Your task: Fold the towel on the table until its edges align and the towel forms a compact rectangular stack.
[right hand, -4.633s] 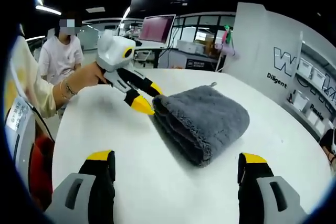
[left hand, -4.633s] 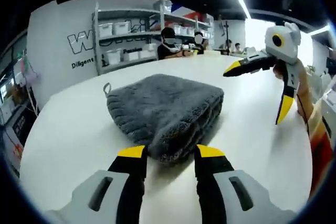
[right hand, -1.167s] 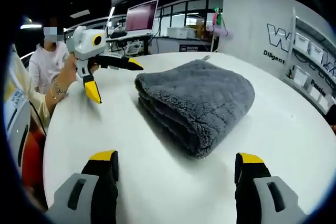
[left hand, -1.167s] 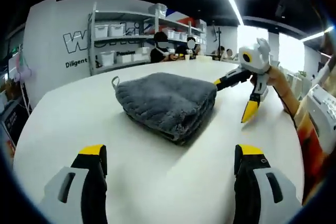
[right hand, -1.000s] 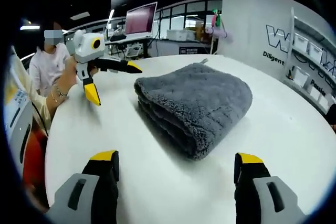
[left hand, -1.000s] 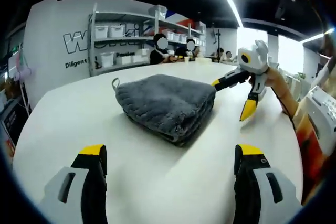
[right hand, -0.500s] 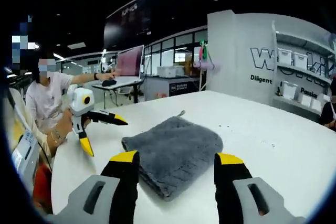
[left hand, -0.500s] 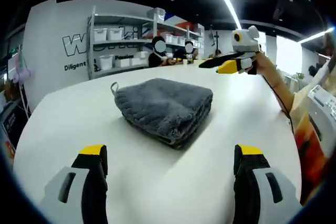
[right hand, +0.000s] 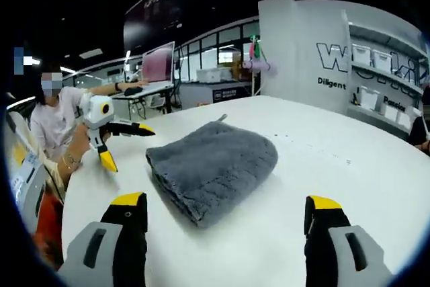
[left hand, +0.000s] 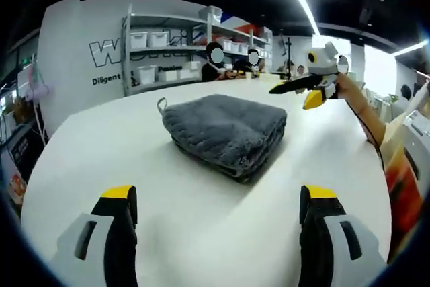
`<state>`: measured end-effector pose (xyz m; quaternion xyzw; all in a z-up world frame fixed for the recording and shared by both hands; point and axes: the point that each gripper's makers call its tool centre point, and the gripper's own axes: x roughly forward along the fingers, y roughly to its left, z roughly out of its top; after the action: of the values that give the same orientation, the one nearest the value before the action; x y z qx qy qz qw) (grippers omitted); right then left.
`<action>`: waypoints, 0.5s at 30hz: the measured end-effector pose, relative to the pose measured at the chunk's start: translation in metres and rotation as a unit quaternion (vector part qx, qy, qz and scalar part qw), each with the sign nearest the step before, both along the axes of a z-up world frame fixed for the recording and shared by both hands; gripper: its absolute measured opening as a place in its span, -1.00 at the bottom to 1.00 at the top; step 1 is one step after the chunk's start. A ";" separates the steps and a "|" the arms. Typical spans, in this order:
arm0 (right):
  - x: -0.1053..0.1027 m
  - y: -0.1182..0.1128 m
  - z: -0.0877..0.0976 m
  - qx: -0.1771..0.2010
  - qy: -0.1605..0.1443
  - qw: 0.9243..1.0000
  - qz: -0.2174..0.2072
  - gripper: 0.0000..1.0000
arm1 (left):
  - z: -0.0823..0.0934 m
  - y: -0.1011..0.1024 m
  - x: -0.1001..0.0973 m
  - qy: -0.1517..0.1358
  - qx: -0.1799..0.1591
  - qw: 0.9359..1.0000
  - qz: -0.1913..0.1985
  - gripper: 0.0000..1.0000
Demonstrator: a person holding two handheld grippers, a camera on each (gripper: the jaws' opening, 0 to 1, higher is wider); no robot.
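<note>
- Grey pile cloth makes up the towel [left hand: 226,128], which is seen folded into a thick rectangular stack on the white table [left hand: 134,166], a small loop at its far corner.
- Both jaws of the left gripper [left hand: 216,199] are spread wide, and nothing is held.
- Both jaws of the right gripper [right hand: 226,208] are likewise held wide apart and empty, short of the towel.

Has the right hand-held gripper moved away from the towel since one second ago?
Yes. The right hand-held gripper has lifted off the grey folded towel, now level with the far table edge.
</note>
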<state>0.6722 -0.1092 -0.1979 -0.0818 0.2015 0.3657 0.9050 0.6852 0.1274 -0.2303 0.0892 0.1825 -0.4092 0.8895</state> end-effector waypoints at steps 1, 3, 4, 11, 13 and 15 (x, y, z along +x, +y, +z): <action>-0.006 0.001 -0.002 -0.005 0.000 1.000 0.009 0.99 | 0.000 0.002 0.001 -0.001 0.001 1.000 0.005 0.98; -0.010 0.001 -0.006 -0.008 0.002 1.000 0.014 0.99 | 0.002 0.007 0.003 -0.001 -0.003 1.000 0.014 0.98; -0.011 0.001 -0.008 -0.012 0.002 1.000 0.016 0.99 | 0.002 0.008 0.004 0.000 -0.006 1.000 0.015 0.98; -0.012 0.000 -0.015 -0.037 0.001 0.999 0.023 0.99 | -0.002 0.007 0.005 0.008 -0.005 1.000 0.016 0.98; -0.013 0.002 -0.015 -0.037 0.000 0.999 0.028 0.99 | -0.003 0.007 0.005 0.009 -0.004 1.000 0.015 0.98; -0.014 0.003 -0.016 -0.037 0.002 0.999 0.029 0.99 | -0.003 0.007 0.005 0.012 -0.005 1.000 0.014 0.98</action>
<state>0.6586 -0.1063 -0.2134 -0.1201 0.2140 0.3844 0.8899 0.6899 0.1344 -0.2334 0.0775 0.1922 -0.3985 0.8935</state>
